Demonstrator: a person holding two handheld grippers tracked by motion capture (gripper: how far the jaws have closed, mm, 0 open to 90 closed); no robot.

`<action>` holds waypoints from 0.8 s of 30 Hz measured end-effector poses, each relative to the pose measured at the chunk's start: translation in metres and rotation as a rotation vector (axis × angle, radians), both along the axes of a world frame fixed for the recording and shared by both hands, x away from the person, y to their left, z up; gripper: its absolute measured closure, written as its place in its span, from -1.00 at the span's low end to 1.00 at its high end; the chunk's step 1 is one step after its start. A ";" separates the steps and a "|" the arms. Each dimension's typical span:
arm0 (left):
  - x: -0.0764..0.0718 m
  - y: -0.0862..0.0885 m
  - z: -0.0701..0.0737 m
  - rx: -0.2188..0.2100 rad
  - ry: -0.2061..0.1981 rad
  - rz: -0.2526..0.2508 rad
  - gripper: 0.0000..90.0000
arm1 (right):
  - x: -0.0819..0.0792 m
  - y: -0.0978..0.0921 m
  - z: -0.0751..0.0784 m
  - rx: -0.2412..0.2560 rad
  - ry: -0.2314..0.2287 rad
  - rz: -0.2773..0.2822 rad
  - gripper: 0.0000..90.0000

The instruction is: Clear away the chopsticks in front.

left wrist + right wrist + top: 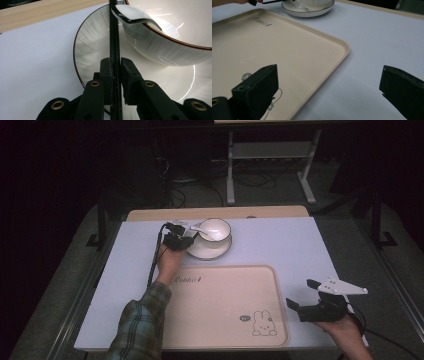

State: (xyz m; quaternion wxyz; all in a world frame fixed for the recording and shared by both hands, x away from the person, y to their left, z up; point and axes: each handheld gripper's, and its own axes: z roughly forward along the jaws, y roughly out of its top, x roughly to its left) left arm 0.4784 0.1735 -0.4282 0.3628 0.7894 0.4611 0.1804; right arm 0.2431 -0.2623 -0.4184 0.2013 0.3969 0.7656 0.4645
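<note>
Black-handled spoon (130,15) clamped in our left gripper (114,75); we lift slowly clear of white ceramic bowl (175,40). Right gripper (305,295) wide open, empty.

A white ceramic bowl (216,230) sits on a white saucer (209,251) at the back of the tabletop (280,245), behind a beige plastic tray (220,305); a white spoon (200,230) rests in the bowl.
</note>
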 end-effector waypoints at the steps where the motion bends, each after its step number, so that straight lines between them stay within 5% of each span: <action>1: 0.001 0.000 0.001 0.011 0.000 -0.002 0.77 | 0.000 0.000 0.000 -0.001 -0.001 0.000 -0.97; 13: -0.009 0.011 0.010 -0.024 0.002 -0.015 0.57 | 0.000 0.000 0.000 -0.003 -0.001 0.003 -0.97; 24: -0.030 0.039 0.015 -0.063 0.011 -0.022 0.68 | 0.000 0.003 0.000 -0.009 0.000 0.008 -0.97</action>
